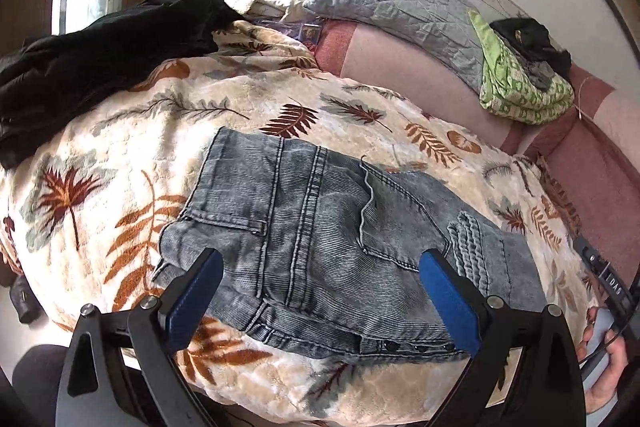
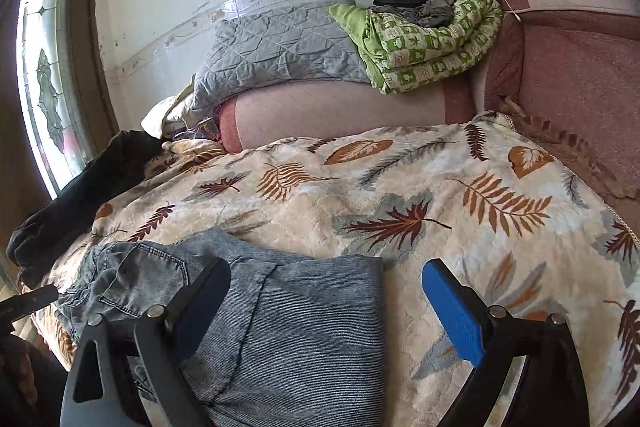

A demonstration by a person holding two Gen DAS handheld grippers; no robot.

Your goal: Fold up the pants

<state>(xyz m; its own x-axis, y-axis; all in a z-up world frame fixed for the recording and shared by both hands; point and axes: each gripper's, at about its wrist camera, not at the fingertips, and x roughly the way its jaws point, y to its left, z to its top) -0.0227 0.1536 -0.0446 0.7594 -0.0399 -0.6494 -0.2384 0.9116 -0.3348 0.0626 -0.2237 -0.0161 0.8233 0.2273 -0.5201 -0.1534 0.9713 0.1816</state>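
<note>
Grey washed jeans (image 1: 320, 227) lie folded on a leaf-patterned blanket (image 1: 120, 147), waistband and back pockets toward the near side. My left gripper (image 1: 320, 263) hovers open just above the jeans' near part, blue pads wide apart, nothing held. In the right wrist view the same jeans (image 2: 288, 315) lie at lower left, their folded edge near the middle. My right gripper (image 2: 326, 281) is open above that right edge, its left finger over the denim and its right finger over the blanket (image 2: 440, 195). A hand (image 1: 600, 367) shows at the lower right of the left view.
A black garment (image 1: 100, 55) lies at the blanket's far left. Behind are a pink sofa back (image 2: 340, 111), a grey quilted cover (image 2: 280, 47) and a green patterned quilt (image 2: 436, 43) with dark clothes on top. A window (image 2: 44, 83) is at left.
</note>
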